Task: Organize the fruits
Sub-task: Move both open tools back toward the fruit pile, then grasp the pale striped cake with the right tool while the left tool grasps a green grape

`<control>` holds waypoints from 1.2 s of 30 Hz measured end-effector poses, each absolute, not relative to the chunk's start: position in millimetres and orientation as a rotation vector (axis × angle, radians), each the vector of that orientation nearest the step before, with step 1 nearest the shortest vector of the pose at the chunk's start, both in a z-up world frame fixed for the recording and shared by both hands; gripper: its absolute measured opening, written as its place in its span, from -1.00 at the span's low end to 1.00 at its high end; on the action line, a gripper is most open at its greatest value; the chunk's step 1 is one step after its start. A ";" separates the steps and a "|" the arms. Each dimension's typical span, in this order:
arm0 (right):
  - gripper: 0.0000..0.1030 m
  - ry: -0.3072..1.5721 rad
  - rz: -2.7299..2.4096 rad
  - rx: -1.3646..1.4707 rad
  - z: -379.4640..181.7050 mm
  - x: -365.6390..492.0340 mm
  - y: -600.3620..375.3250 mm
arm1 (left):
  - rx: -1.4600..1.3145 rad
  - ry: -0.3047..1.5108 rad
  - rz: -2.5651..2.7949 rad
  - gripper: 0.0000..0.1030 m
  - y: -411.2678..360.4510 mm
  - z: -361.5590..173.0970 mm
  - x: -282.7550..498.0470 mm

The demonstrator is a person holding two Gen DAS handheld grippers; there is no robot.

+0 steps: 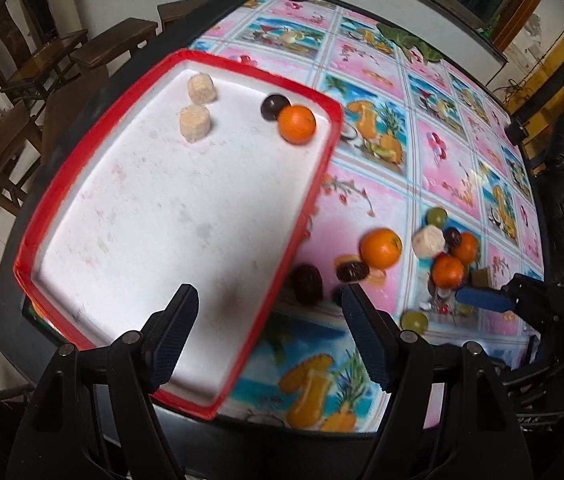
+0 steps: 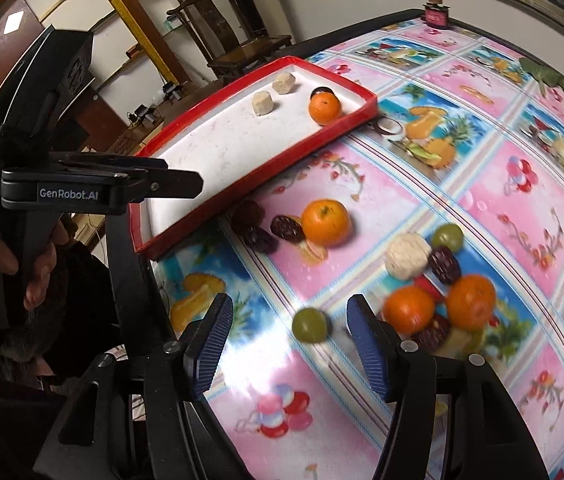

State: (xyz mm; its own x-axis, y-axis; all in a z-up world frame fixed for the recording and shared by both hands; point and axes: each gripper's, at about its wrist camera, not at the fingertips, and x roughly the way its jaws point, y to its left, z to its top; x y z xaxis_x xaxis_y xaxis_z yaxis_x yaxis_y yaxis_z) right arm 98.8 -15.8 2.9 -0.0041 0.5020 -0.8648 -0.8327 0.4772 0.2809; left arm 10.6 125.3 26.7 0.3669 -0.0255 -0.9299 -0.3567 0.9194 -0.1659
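Tray (image 1: 62, 216): red-rimmed, white floor, lying on the fruit-print tablecloth (image 1: 433, 152); most of its floor is bare.
Sorted so far: I count four pieces at the tray's far end: one orange (image 1: 297, 124) touching a dark round fruit (image 1: 273, 106), and two pale cut cylinders (image 1: 194, 123), which I cannot identify further, set near each other.
Left to do: the larger share. Loose on the cloth are an orange (image 2: 325, 222) with a dark wrinkled fruit (image 2: 286, 229) against it and more dark ones just beside the tray's rim; further off is a tight cluster of two oranges (image 2: 409, 309), a pale ball (image 2: 407, 256), a green fruit (image 2: 447, 237) and dark pieces.
Progress, my judgement: early, roughly a third done.
Nearest candidate: a green round fruit (image 2: 310, 324), apart from the cluster, blurred.
Right gripper (image 2: 287, 344): released, nothing grasped; the green fruit sits in the gap but the pads are clear of it.
Left gripper (image 1: 270, 336): released wide, empty, over the tray's near corner.
Fruit condition: oranges glossy and whole, one with a small dark mark; dark fruits wrinkled; pale ones rough-surfaced.
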 end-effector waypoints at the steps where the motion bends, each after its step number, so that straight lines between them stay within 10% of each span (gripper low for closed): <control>1: 0.19 1.155 1.084 -0.356 3.5 97.9 -19.5 | -0.370 1.185 0.213 0.44 123.0 25.9 8.3; 25: 0.09 1.219 0.869 -0.211 -1.9 110.3 -109.4 | -0.225 1.263 -0.088 0.31 8.5 -4.8 29.4; 32: 0.03 1.220 0.823 -0.219 -0.7 117.6 -126.4 | -0.169 1.272 -0.086 -0.55 -4.9 -22.2 42.9; 36: 0.02 1.198 0.793 -0.241 -1.3 127.6 -126.7 | -0.218 1.273 -0.062 -0.55 10.5 -22.1 34.3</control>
